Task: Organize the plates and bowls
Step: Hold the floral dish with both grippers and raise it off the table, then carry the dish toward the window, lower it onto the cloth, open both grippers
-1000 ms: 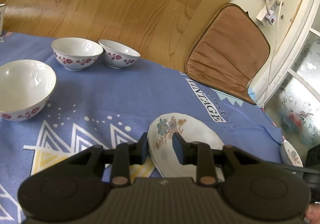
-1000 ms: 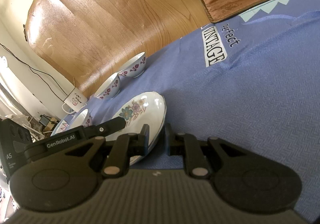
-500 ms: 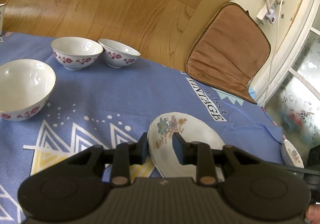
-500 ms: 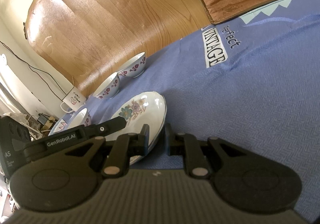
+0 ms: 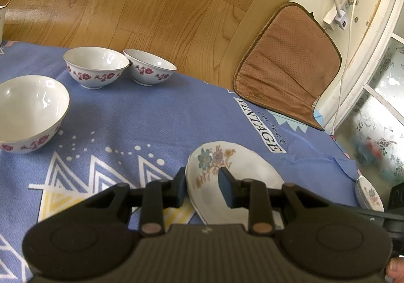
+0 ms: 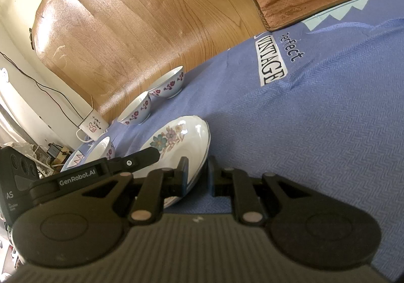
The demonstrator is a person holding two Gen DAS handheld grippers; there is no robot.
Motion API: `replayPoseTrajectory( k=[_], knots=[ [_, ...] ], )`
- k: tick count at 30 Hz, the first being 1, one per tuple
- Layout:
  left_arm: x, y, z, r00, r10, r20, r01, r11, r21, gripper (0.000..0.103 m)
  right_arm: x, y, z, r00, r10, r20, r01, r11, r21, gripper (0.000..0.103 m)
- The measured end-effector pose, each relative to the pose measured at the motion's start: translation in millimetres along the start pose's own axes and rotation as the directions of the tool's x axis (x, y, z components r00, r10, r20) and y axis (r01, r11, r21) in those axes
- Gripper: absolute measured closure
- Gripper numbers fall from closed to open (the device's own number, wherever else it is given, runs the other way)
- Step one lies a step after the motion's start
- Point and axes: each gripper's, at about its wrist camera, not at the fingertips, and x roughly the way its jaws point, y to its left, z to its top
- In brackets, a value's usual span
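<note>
Straddling both tongs (image 5: 202, 183): plate (image 5: 242, 177) rim

A: Plate status? 
B: White plate (image 5: 234, 169), floral print, tilted off the blanket (image 5: 151, 121), near its front edge.
A: Bowls? 
B: Three white floral bowls (image 5: 96, 69), upright; two touching at the far edge.

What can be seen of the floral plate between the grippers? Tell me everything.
The floral plate is white, glossy, ceramic-looking, with a thin dark rim line and a blue and pink flower spray on its inner face. It is tilted, one edge raised off the blue cloth. The left gripper straddles one rim and the right gripper the opposite one; each looks closed on it. No chips or food show.
</note>
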Motion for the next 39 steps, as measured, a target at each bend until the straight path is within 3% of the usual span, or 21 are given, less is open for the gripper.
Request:
replayPoseTrajectory(
  k=[17,31,39],
  knots=[
    [-1,1,1,1.0,-0.006,0.014,0.006,1.0,-0.005,0.08,0,7,-2,0.999,-0.032,0.009,0.032,0.998,-0.059,0.085],
    [-8,1,0,0.997,-0.059,0.056,0.059,0.998,0.002,0.08,-11,19,-9,0.996,-0.068,0.055,0.075,0.99,-0.123,0.089],
    [-1,-18,4,0.997,-0.075,0.012,0.075,0.997,0.013,0.08,-24,14,-5,0.991,-0.09,0.099,0.101,0.989,-0.109,0.089]
  ],
)
